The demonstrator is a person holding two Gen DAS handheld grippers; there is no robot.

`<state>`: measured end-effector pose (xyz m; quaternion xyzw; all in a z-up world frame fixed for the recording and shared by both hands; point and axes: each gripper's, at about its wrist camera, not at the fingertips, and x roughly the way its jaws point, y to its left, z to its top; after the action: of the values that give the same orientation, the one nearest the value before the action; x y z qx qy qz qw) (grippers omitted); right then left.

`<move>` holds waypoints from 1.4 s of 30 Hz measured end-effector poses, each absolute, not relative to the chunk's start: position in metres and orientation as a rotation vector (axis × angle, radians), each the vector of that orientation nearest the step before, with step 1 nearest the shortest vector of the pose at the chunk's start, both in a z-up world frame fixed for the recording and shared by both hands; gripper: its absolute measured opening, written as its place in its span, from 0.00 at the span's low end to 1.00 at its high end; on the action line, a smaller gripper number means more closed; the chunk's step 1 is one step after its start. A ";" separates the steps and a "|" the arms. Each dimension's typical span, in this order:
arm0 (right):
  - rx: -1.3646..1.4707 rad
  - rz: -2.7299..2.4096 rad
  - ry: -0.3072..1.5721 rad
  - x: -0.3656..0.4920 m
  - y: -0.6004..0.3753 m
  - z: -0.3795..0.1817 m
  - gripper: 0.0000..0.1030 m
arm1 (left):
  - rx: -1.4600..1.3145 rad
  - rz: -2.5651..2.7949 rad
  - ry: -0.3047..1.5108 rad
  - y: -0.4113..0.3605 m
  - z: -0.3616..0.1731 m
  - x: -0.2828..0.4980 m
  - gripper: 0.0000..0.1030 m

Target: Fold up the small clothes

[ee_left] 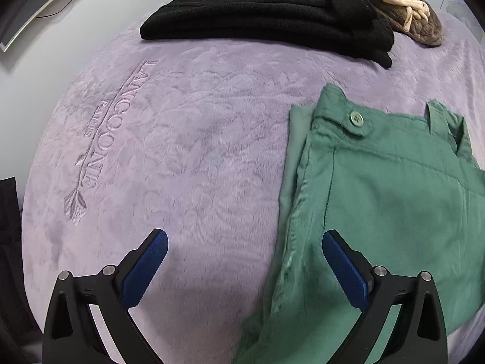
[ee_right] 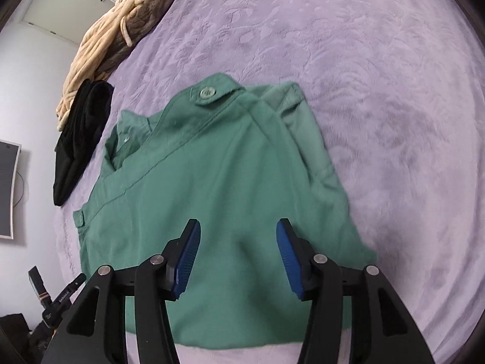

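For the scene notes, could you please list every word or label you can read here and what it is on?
"LANGOONE" over smaller "PARIS": embroidered on the purple blanket.
White print on a black object beside the bed: too small to read.
The green garment shows no text.

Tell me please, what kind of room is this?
Probably a bedroom at home: a plush lilac blanket spread like bedding, clothes on it, green shorts and a folded black garment, and a screen on the wall.

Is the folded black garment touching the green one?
Apart. In the left wrist view a strip of bare purple blanket separates the black garment from the green garment; the right wrist view shows the same gap.
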<state>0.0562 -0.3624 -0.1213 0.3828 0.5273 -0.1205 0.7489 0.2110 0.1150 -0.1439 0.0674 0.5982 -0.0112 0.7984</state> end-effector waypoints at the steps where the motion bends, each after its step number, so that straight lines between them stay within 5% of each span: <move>1: 0.840 -0.254 1.161 0.049 -0.354 -0.120 0.59 | 0.147 -0.031 1.292 0.115 -0.143 0.203 0.99; 7: 0.869 -0.206 1.197 0.009 -0.309 -0.111 0.68 | 0.163 -0.077 1.331 0.109 -0.133 0.152 0.99; 34: 0.933 -0.078 1.322 -0.016 -0.189 -0.131 0.68 | 0.147 -0.167 1.378 0.113 -0.128 0.081 0.99; 37: 0.940 -0.024 1.316 -0.003 -0.167 -0.136 0.81 | 0.104 -0.156 1.356 0.129 -0.128 0.080 0.99; 42: 1.056 0.071 1.291 0.018 -0.135 -0.156 0.81 | 0.076 -0.149 1.382 0.152 -0.137 0.086 0.99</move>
<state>0.0185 -0.1353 -0.1565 0.4689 0.5729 0.0315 0.6714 0.0855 0.1516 -0.1366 0.0351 0.6366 -0.0689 0.7673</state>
